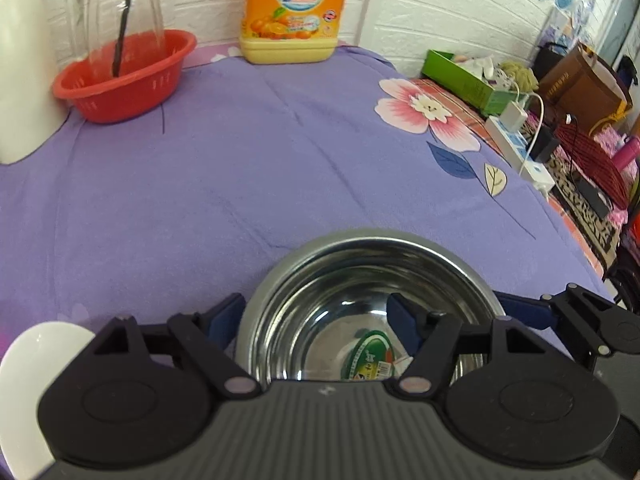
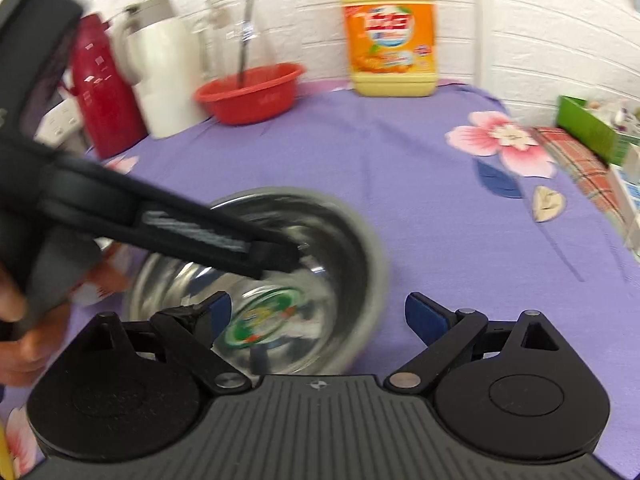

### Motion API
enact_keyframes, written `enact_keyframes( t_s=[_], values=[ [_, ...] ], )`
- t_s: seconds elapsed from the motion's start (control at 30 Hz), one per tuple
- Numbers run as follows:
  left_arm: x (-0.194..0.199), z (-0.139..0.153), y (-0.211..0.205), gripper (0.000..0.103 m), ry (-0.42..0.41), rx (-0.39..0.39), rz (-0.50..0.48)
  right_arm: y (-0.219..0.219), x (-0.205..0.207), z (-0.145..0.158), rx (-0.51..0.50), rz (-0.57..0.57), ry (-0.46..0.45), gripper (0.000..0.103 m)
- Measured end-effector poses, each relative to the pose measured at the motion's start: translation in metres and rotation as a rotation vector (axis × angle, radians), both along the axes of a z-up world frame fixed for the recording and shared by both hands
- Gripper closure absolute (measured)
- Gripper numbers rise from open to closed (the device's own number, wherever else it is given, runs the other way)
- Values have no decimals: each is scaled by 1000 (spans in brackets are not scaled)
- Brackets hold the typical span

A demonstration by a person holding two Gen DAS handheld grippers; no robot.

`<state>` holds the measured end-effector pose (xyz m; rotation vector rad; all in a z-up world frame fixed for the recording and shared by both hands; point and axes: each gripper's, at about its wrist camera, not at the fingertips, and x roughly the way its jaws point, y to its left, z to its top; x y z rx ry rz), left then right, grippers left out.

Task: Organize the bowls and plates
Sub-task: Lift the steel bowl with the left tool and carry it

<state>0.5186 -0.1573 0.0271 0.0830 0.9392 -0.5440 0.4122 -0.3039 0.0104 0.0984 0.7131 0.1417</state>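
Steel bowl (image 2: 320,240) btwn 2 tongs

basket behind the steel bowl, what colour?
Red, with slotted sides: the plastic basket at the back of the purple tablecloth. Clearest in the left wrist view.

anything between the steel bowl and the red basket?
Nothing: only bare purple cloth between the steel bowl and red basket, clearest in the left wrist view.

White brick-pattern wall (image 1: 440,12) behind a table under purple floral cloth (image 1: 240,160), daylit.
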Motion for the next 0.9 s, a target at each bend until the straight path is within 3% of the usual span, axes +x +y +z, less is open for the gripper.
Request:
enact_keyframes(
  t_s=[0.13,0.57,0.73,0.9],
  values=[
    [-1,-6,-5,34,-6,24,-12,-8,4,-10,18,-17,-6,0],
    [-7,-15,-18,32,-54,70,-60,0,1,-18,-112,7,-54,0],
    [-12,-13,-9,32,-19,17,-57,-8,-4,-10,-78,-2,-26,0],
    [-19,-16,-15,37,-67,65,-74,-7,-6,-9,-64,50,-13,0]
  ],
)
